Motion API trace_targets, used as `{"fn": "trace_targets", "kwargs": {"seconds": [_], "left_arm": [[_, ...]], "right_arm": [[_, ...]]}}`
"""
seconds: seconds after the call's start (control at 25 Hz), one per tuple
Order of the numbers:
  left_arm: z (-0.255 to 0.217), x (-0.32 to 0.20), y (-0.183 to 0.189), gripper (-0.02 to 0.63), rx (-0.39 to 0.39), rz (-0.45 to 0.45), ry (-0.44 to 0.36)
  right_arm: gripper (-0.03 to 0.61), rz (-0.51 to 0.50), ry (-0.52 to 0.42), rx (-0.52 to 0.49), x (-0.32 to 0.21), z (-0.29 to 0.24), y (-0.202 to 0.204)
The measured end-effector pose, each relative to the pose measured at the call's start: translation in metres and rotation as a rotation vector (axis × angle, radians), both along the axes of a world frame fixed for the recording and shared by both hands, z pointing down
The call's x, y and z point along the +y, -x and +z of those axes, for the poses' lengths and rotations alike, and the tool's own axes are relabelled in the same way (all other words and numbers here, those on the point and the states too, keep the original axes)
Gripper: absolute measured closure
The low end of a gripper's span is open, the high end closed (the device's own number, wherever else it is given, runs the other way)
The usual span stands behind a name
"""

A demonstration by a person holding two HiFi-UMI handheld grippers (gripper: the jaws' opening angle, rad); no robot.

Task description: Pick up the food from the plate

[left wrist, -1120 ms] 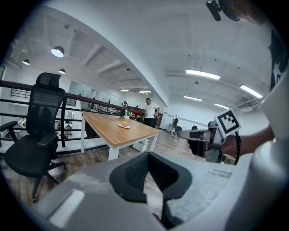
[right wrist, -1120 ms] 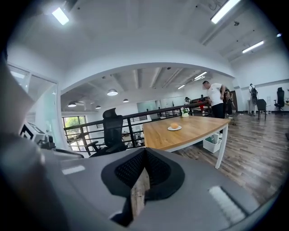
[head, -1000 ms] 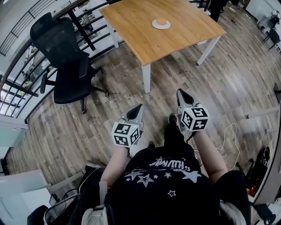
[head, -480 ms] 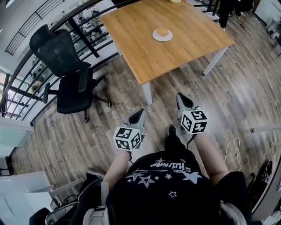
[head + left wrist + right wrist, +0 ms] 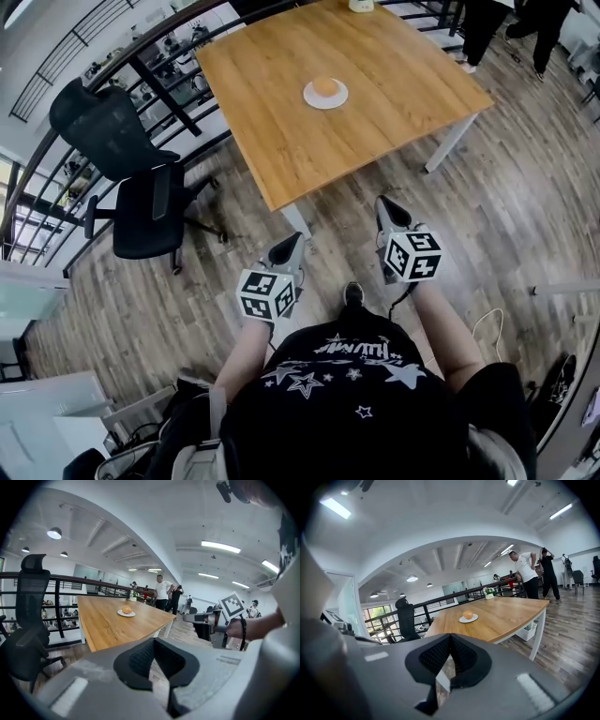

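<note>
On the wooden surface (image 5: 394,84), the round food (image 5: 324,86) sits on a white plate (image 5: 309,98), well apart from the left claw (image 5: 291,242) and right claw (image 5: 385,203). Both are pinched closed and empty; arriving without opening one would likely knock the food or slide the plate.

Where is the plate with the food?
Head view, top centre: the white plate sits near the middle of the wooden table, with the black chair off to its left.

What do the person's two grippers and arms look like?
The left gripper and right gripper are grey, tapering to a point, with black ribbed pads. Each carries a white cube with black square markers. The person wears a black T-shirt printed with white stars.
</note>
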State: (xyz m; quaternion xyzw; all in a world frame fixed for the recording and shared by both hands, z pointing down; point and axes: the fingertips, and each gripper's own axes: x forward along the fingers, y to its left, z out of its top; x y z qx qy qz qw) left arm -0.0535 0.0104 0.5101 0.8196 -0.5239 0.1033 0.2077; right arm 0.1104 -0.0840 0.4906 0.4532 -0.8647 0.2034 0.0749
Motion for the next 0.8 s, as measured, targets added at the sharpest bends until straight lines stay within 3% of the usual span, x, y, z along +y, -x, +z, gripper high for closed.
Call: {"fn": "trace_targets", "kwargs": {"seconds": [0.52, 0.8], "left_arm": [[-0.01, -0.074, -0.034, 0.612, -0.007, -0.1, -0.032], [-0.004, -0.075, -0.028, 0.612, -0.019, -0.156, 0.002]], "right_arm": [[0.575, -0.043, 0.002, -0.031, -0.081, 0.0, -0.049], [0.575, -0.091, 0.022, -0.038, -0.096, 0.007, -0.04]]}}
